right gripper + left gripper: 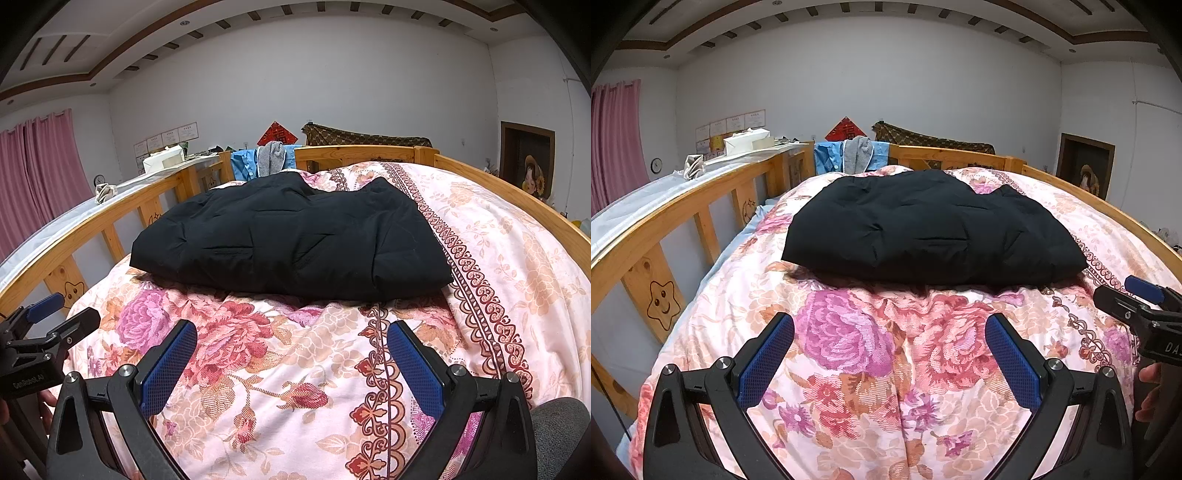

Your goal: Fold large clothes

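A large black padded garment [934, 229] lies folded into a thick bundle in the middle of the floral quilt [871, 369]; it also shows in the right wrist view [291, 240]. My left gripper [890, 332] is open and empty, held above the quilt short of the garment's near edge. My right gripper [291, 338] is open and empty too, also short of the near edge. Each gripper shows at the side of the other's view: the right one [1145, 295] and the left one [62, 314].
A wooden bed rail [683, 214] runs along the left, far end and right [517, 199]. Blue and grey clothes [849, 155] hang over the far rail. A white shelf with boxes [746, 144] stands beyond the left rail. Pink curtains [37, 173] hang at left.
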Demonstrator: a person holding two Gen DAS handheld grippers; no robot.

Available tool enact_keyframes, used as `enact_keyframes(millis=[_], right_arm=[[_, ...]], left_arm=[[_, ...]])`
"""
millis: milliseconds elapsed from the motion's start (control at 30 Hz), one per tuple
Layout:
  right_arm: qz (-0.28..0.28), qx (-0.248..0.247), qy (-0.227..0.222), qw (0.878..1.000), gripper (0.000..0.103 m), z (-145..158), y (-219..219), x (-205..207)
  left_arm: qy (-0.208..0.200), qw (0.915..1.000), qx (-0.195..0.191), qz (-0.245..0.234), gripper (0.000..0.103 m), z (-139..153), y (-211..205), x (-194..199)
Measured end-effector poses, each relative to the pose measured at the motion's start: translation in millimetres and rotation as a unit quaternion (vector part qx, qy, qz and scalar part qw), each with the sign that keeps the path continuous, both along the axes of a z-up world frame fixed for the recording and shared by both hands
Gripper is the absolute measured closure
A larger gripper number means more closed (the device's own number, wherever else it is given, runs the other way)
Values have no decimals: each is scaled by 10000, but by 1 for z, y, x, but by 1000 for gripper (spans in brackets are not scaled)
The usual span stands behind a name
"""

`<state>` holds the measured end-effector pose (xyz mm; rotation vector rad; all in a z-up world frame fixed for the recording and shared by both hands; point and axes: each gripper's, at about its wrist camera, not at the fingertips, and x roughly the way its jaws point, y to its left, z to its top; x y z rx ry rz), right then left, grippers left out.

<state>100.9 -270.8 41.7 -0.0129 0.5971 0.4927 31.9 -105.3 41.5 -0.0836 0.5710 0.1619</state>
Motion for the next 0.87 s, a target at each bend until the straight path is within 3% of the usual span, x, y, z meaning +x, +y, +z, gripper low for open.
enact_keyframes(millis=[133, 367, 867], right_arm=[[-2, -2, 3, 10000, 0, 0, 0, 0], [3, -6, 9, 10000, 0, 0, 0, 0], [-10, -29, 38, 10000, 0, -2, 0, -1]], left_arm=[[63, 10000, -20, 40, 1, 0, 3, 1], [-31, 9962, 751, 442, 1, -1, -6, -1], [221, 9979, 435, 417, 1, -9, 1, 6]])
